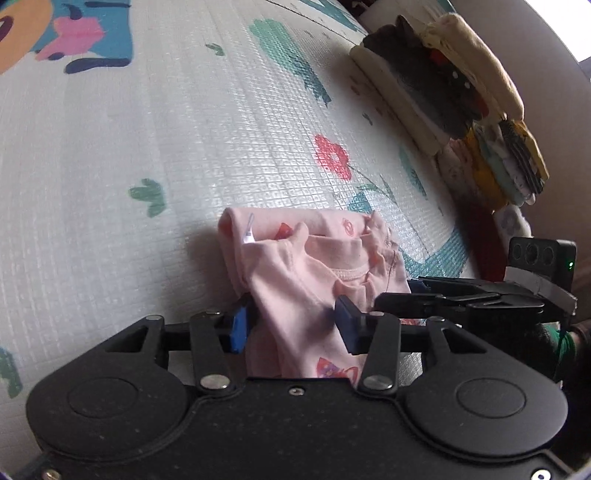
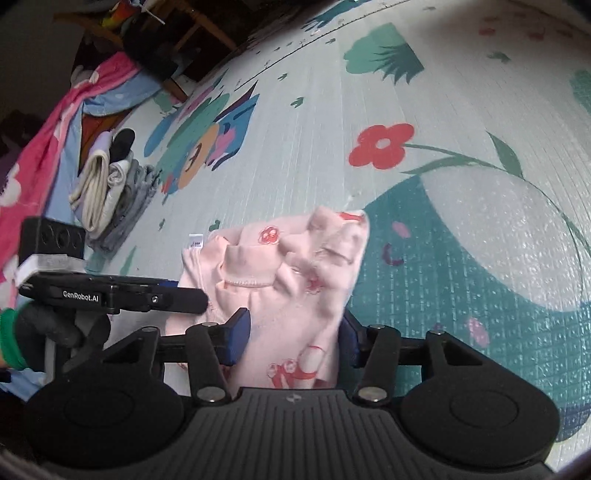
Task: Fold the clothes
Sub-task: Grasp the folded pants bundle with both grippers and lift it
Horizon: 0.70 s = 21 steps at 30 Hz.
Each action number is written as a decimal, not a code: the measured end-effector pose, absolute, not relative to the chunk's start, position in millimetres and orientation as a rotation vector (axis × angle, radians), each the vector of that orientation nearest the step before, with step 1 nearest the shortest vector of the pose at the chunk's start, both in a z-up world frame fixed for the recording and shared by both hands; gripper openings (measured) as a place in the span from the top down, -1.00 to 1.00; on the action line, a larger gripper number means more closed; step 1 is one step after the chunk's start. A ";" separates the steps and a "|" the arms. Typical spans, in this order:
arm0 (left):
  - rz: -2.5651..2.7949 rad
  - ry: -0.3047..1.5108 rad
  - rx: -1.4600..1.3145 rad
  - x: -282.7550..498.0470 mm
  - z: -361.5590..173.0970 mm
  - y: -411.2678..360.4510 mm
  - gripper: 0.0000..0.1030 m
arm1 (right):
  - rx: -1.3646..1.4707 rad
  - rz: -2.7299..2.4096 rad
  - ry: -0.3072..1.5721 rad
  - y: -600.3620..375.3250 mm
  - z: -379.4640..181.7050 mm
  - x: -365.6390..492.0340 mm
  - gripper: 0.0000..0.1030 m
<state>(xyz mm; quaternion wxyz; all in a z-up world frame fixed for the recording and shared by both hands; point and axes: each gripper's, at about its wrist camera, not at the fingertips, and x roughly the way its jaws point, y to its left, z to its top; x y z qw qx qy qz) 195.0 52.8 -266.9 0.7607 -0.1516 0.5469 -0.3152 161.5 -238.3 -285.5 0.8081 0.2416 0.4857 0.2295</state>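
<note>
A small pink garment [image 1: 295,266] with red bow prints lies bunched on the patterned play mat [image 1: 147,147]. My left gripper [image 1: 291,325] stands open, and the cloth runs between its blue pads [image 1: 238,325] without being pinched. My right gripper [image 2: 293,339] is open too, its fingers wide apart either side of the same garment [image 2: 280,266]. The grippers sit side by side at the garment's near edge. The right one [image 1: 413,286] shows from the side in the left wrist view. The left one [image 2: 199,295] shows in the right wrist view, held by a gloved hand [image 2: 44,328].
Two stacks of folded clothes [image 1: 443,88] stand along the mat's right edge in the left wrist view. Another folded pile [image 2: 110,195] lies at the left in the right wrist view, beside a pink and blue blanket [image 2: 55,122] and wooden furniture legs [image 2: 199,26].
</note>
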 end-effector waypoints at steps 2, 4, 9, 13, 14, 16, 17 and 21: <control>-0.688 1.191 -0.312 194.3 -269.1 46.7 0.45 | 0.522 0.477 1.039 -239.7 -286.8 162.1 0.26; -0.693 1.200 -0.336 197.0 -270.6 47.9 0.52 | 0.536 0.477 1.040 -244.0 -288.6 162.5 0.41; -0.704 1.202 -0.376 200.2 -260.9 45.3 0.62 | 0.580 0.498 1.009 -261.1 -277.9 162.3 0.56; -0.759 1.163 -0.392 206.7 -241.0 32.5 0.63 | 0.596 0.497 0.928 -283.2 -253.0 156.3 0.56; -0.782 1.150 -0.386 210.5 -234.2 22.8 0.63 | 0.599 0.497 0.908 -288.7 -246.8 154.8 0.56; -0.828 1.122 -0.375 218.8 -220.7 2.3 0.63 | 0.607 0.482 0.860 -303.5 -233.3 149.0 0.56; -0.854 1.109 -0.371 223.8 -213.8 -9.7 0.63 | 0.610 0.462 0.829 -314.2 -225.7 143.8 0.56; -1.002 1.053 -0.306 241.4 -181.7 -69.0 0.63 | 0.632 0.370 0.704 -357.9 -196.2 118.3 0.56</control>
